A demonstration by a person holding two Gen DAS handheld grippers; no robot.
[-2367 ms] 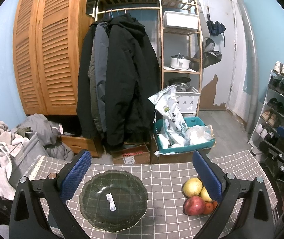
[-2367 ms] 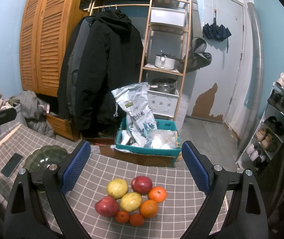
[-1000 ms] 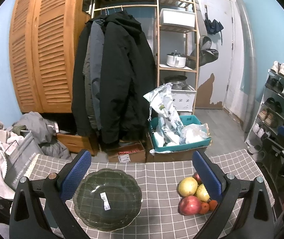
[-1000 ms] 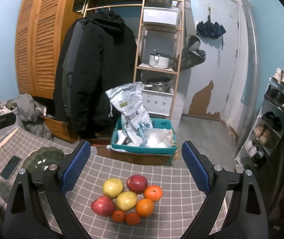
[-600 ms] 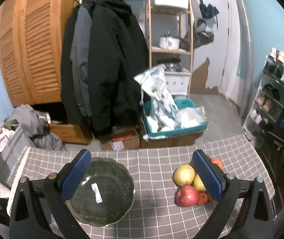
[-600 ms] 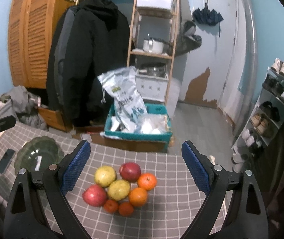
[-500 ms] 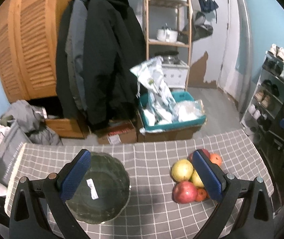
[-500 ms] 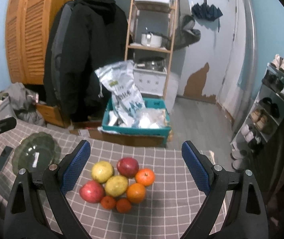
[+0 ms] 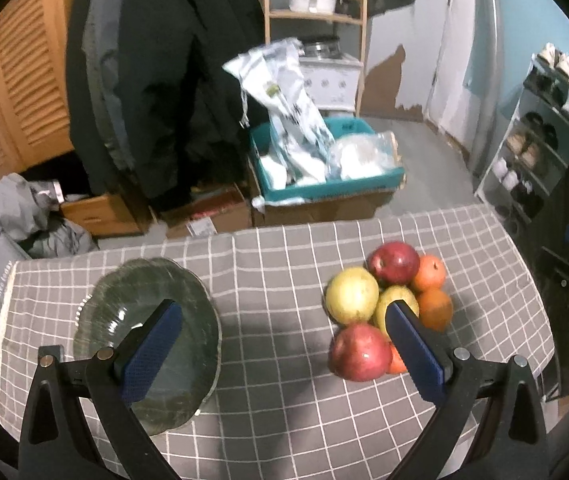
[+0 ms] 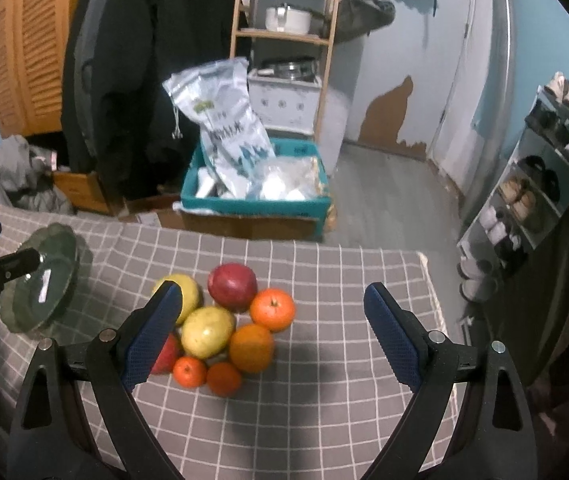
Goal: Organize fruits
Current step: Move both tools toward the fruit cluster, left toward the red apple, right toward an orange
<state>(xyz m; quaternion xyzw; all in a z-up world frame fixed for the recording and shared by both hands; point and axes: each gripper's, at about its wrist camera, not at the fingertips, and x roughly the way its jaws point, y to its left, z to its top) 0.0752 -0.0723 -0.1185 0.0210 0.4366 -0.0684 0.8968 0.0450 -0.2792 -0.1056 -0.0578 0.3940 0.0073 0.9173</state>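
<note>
A pile of fruit lies on the grey checked tablecloth: red apples, yellow pears and oranges. The same pile shows right of centre in the left wrist view. A dark green glass bowl with a white sticker stands to the left, also seen as the bowl in the right wrist view. My left gripper hangs open above the cloth between bowl and fruit. My right gripper is open over the fruit, holding nothing.
The table's far edge drops to the floor, where a teal crate with bags stands. Coats hang on a rack behind. A shoe rack lines the right wall. Clothes lie heaped at the left.
Both grippers have tilted down and moved closer over the table, so the fruit and bowl appear larger and nearer. Both stay open.
</note>
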